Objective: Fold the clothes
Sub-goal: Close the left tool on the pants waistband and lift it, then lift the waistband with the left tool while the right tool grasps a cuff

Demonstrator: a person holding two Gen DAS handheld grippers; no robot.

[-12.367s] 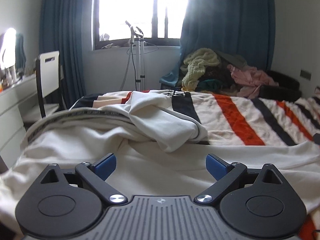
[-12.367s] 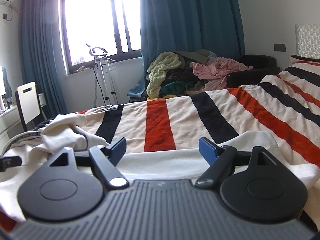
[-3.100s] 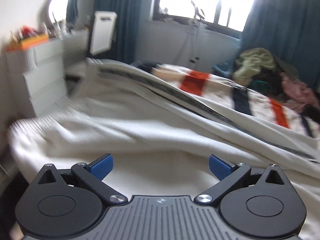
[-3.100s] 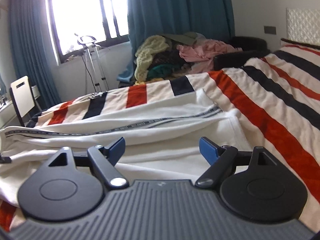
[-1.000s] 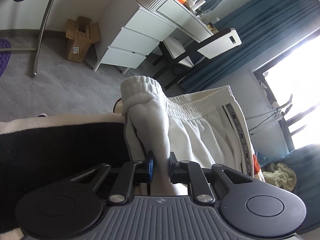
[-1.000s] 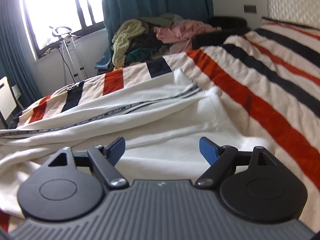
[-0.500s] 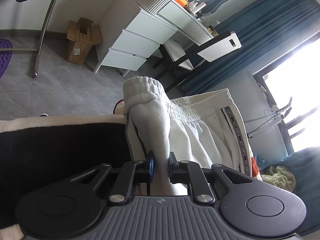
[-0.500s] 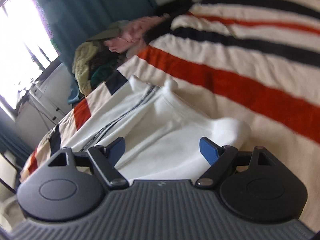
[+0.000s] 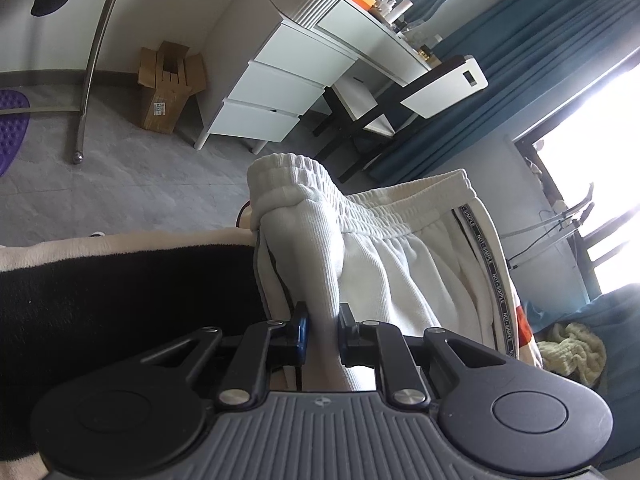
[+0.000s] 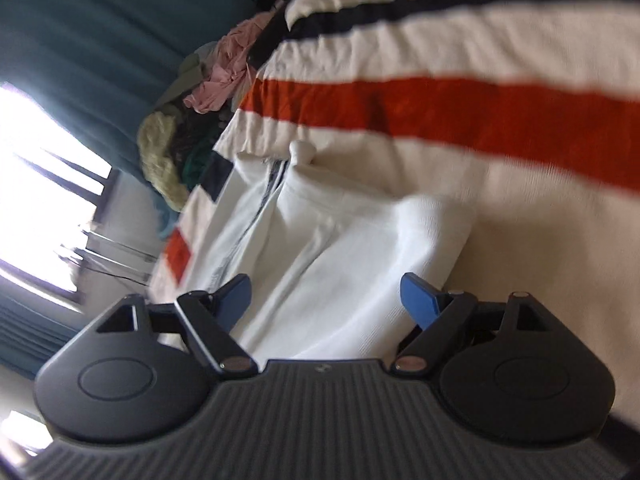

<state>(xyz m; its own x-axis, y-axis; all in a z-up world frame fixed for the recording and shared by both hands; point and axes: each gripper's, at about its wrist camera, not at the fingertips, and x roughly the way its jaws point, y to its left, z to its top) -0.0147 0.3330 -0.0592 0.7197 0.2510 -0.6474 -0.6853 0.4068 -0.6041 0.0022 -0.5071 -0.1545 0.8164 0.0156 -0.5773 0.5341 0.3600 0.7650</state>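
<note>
White track pants (image 9: 384,248) lie on the striped bedspread (image 10: 460,112), waistband end pinched tight in left gripper (image 9: 322,330). Right gripper (image 10: 326,294) hangs wide open, empty, over the cuff end. Risk: thin pinch slips, fold skews. Dresser (image 9: 288,68) and chair (image 9: 432,88) nearby, nothing blocking.

White drawer unit (image 9: 276,80), cardboard box (image 9: 168,88), striped blanket (image 10: 480,112), blue curtains (image 9: 540,40).
</note>
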